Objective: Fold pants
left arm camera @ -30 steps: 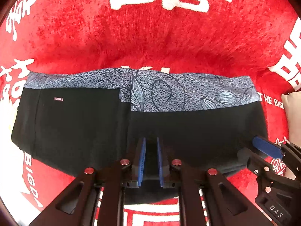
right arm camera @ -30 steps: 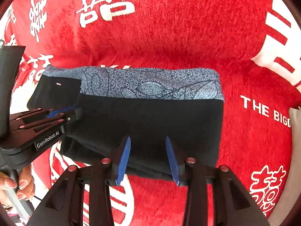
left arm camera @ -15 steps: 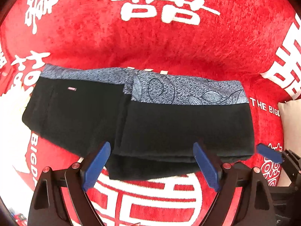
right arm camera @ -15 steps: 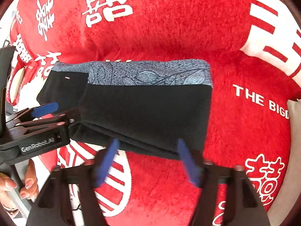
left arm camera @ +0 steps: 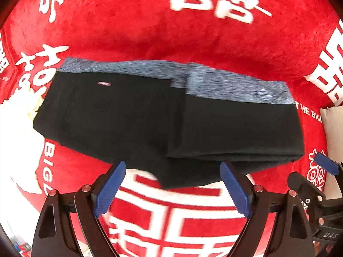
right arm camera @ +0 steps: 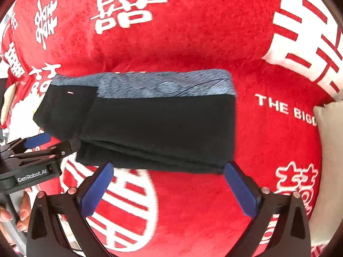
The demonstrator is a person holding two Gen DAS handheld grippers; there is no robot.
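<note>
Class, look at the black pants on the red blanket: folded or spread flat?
Folded: the pants lie as a compact rectangle with stacked layers along the near edge.

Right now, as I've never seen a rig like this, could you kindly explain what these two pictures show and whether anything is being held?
There is no robot here: a person holds a handheld two-finger gripper in each hand, and each gripper carries a fisheye camera looking along its blue-padded fingers. One picture is from the left gripper, the other from the right gripper. Both look almost straight down at a red blanket printed with white characters. On it lie folded black pants with a blue-grey patterned waistband, one part doubled over another. Both sets of jaws have just been opening and stand wide, with nothing between them: the pants lie free. In the right view, the left gripper appears at the left edge, with the person's fingertips below it.
</note>
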